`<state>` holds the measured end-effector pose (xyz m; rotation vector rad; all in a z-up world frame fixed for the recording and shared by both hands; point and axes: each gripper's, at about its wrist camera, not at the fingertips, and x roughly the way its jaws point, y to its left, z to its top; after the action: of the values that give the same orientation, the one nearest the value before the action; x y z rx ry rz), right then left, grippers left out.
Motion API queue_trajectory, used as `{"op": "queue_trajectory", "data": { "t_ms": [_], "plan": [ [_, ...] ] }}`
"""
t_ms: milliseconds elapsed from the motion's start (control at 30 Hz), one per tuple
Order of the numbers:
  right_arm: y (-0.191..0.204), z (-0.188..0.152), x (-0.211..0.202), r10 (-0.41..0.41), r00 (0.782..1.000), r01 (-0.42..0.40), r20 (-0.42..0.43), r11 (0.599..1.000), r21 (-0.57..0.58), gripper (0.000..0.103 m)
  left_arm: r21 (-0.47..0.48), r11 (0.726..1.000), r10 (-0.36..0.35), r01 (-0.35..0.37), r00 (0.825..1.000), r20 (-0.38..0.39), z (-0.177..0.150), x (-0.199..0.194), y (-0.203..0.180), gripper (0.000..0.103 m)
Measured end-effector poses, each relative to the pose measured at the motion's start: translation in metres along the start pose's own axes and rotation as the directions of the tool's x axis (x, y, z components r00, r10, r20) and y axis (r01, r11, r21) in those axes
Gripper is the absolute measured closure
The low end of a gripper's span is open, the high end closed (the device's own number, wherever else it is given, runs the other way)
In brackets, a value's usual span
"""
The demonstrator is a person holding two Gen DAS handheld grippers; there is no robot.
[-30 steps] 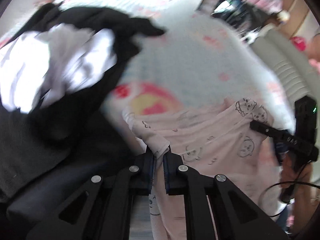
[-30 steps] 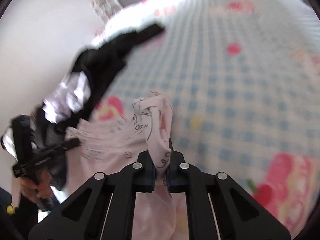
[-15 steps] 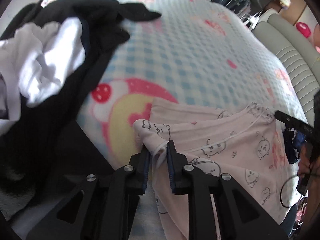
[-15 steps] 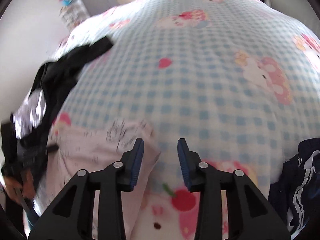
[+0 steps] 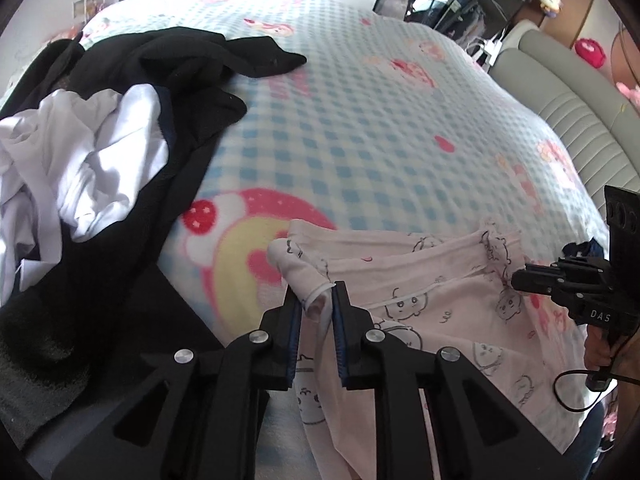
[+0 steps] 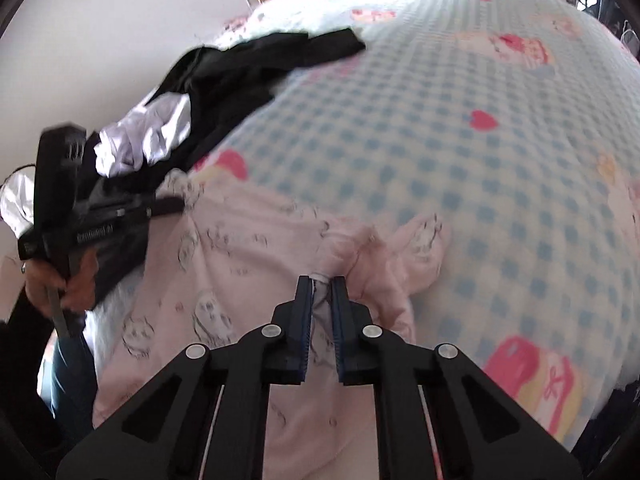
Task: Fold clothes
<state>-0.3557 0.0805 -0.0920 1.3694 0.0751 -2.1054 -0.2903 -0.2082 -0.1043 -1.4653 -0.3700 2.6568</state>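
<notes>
Left wrist view shows the left gripper (image 5: 315, 304) pinching one bunched corner of the pink garment (image 5: 436, 308), which lies at the near edge of the bed (image 5: 360, 128). Opposite, the right gripper (image 6: 320, 285) is clamped on another bunched corner. Judging by the wrinkles, both should draw apart evenly and keep the cloth low and taut, clear of the black clothes (image 5: 168, 64).

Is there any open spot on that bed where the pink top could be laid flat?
Yes: the checked blanket is bare across its middle and far end, bordered by the black clothes on one side and the grey sofa on the other. It is crowded where the black and white clothes pile up, and at the near edge, where the pink top lies.
</notes>
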Motion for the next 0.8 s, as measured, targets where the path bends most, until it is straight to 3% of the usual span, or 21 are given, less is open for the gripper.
{"op": "queue_trajectory", "data": {
  "t_ms": [167, 333, 367, 433, 467, 533, 600, 700, 733, 767, 800],
  "plan": [
    [-0.035, -0.002, 0.007, -0.128, 0.992, 0.128, -0.008, 0.983, 0.131, 0.099, 0.009, 1.000, 0.001, -0.001, 1.000, 0.022, 0.007, 0.001, -0.003, 0.093],
    [-0.056, 0.001, -0.013, -0.297, 0.955, 0.288, 0.016, 0.938, 0.193, 0.099, 0.035, 0.999, -0.021, 0.020, 0.999, 0.045, 0.027, -0.005, -0.008, 0.094],
    [-0.059, 0.001, -0.015, -0.293, 0.956, 0.284, 0.015, 0.936, 0.207, 0.099, 0.034, 0.999, -0.030, 0.028, 0.999, 0.036, 0.029, -0.002, -0.008, 0.093],
    [-0.071, 0.001, -0.016, -0.206, 0.978, 0.192, 0.026, 0.945, 0.266, 0.094, 0.020, 0.999, -0.042, 0.042, 0.999, -0.014, 0.030, 0.010, -0.004, 0.092],
    [-0.076, 0.001, -0.017, -0.162, 0.986, 0.145, 0.033, 0.945, 0.294, 0.076, 0.006, 1.000, -0.024, 0.024, 0.999, -0.031, 0.027, 0.016, -0.001, 0.092],
    [-0.086, 0.002, -0.017, -0.093, 0.994, 0.071, 0.049, 0.936, 0.344, 0.061, 0.004, 1.000, -0.029, 0.029, 0.999, -0.036, 0.023, 0.021, 0.003, 0.092],
    [-0.086, 0.007, -0.015, -0.081, 0.995, 0.059, 0.053, 0.941, 0.332, 0.061, -0.003, 0.998, -0.059, 0.059, 0.997, -0.039, 0.021, 0.020, 0.008, 0.091],
    [-0.076, 0.018, -0.009, -0.027, 0.997, 0.004, 0.075, 0.955, 0.295, 0.037, -0.033, 0.991, -0.133, 0.131, 0.988, -0.083, 0.021, 0.023, 0.015, 0.068],
    [-0.072, 0.022, -0.006, -0.007, 0.996, -0.017, 0.083, 0.959, 0.283, 0.033, -0.034, 0.991, -0.128, 0.126, 0.990, -0.064, 0.021, 0.021, 0.016, 0.072],
    [-0.069, 0.026, -0.003, 0.009, 0.996, -0.031, 0.085, 0.962, 0.271, 0.036, -0.024, 0.994, -0.108, 0.107, 0.993, -0.053, 0.021, 0.020, 0.016, 0.081],
    [-0.067, 0.028, 0.003, 0.008, 0.997, -0.027, 0.075, 0.965, 0.260, 0.048, -0.014, 0.996, -0.089, 0.089, 0.995, -0.041, 0.021, 0.020, 0.016, 0.095]
  ]
}}
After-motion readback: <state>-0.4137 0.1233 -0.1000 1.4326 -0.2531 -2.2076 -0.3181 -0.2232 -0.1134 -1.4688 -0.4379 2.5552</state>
